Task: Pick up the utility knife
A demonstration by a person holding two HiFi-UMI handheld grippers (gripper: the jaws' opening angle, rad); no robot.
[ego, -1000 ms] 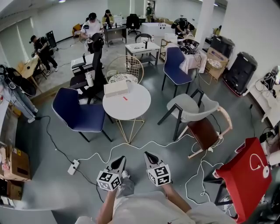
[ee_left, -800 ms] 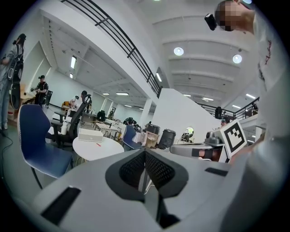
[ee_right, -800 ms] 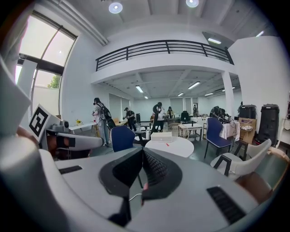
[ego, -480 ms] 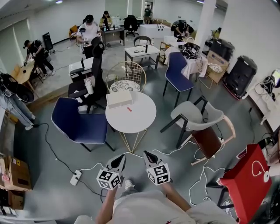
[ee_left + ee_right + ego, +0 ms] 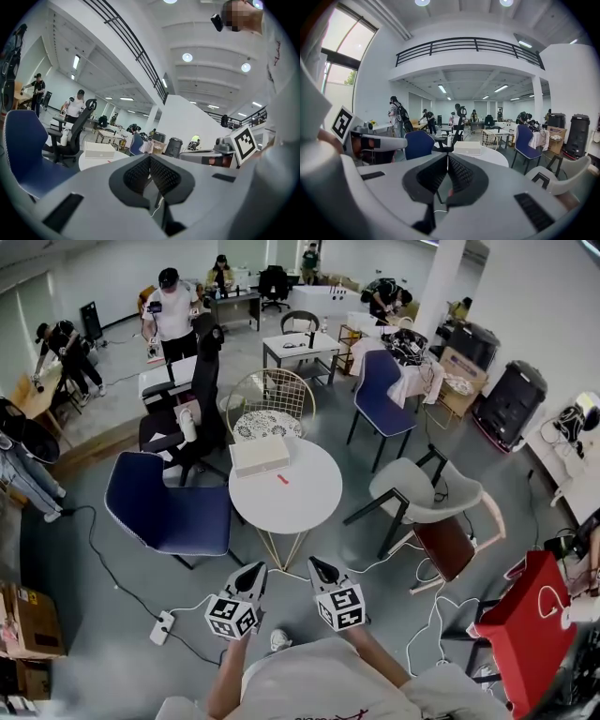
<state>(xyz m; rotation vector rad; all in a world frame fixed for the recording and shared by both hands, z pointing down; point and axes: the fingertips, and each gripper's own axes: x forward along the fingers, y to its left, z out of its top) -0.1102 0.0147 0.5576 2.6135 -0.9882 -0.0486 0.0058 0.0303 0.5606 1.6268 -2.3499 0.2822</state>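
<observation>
The round white table [image 5: 300, 507] now looks somewhat nearer.

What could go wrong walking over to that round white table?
White cables and a power strip lie across the floor; feet could catch. The small red thing, probably the knife, lies flat on the table, and the left tool and right tool are shut, so they might push it.

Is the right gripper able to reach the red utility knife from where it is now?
Probably not yet: the right gripper hangs shut, well short of the round table. The utility knife lies apart from the white box, so the way to it looks open.
</observation>
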